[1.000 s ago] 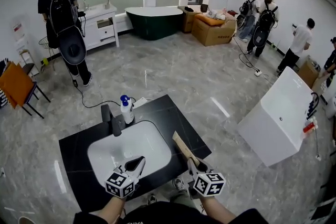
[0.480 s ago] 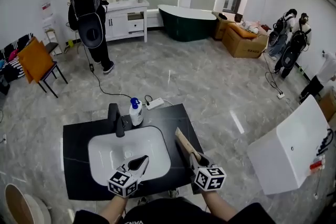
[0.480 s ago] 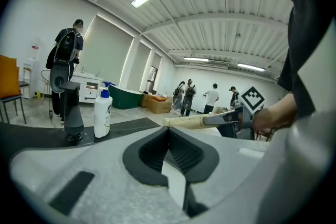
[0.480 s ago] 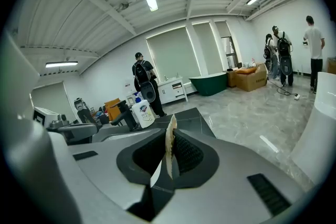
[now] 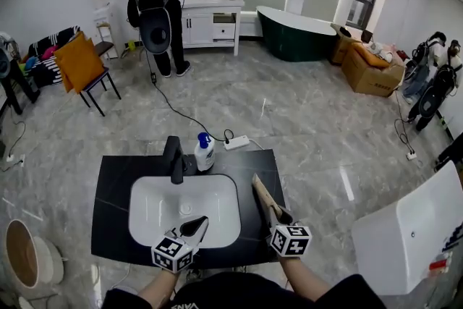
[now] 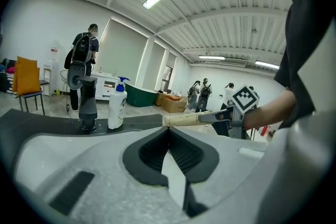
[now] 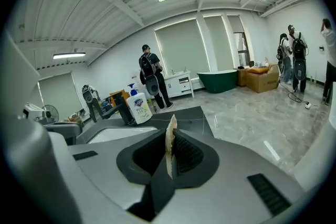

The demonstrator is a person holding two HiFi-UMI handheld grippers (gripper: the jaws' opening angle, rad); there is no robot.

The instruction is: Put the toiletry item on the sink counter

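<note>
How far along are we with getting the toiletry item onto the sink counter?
Done: the flat tan toiletry item is picked up, clamped edge-on in the right gripper. In hand: it hangs above the right side of the black counter, beside the white basin, not yet set down. To do: lower it onto bare counter and release. The left gripper is shut and empty near the basin's front edge.

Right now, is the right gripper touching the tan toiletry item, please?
Touching. In the right gripper view, the right gripper has its jaws clamped on both faces of the thin tan toiletry item.
</note>
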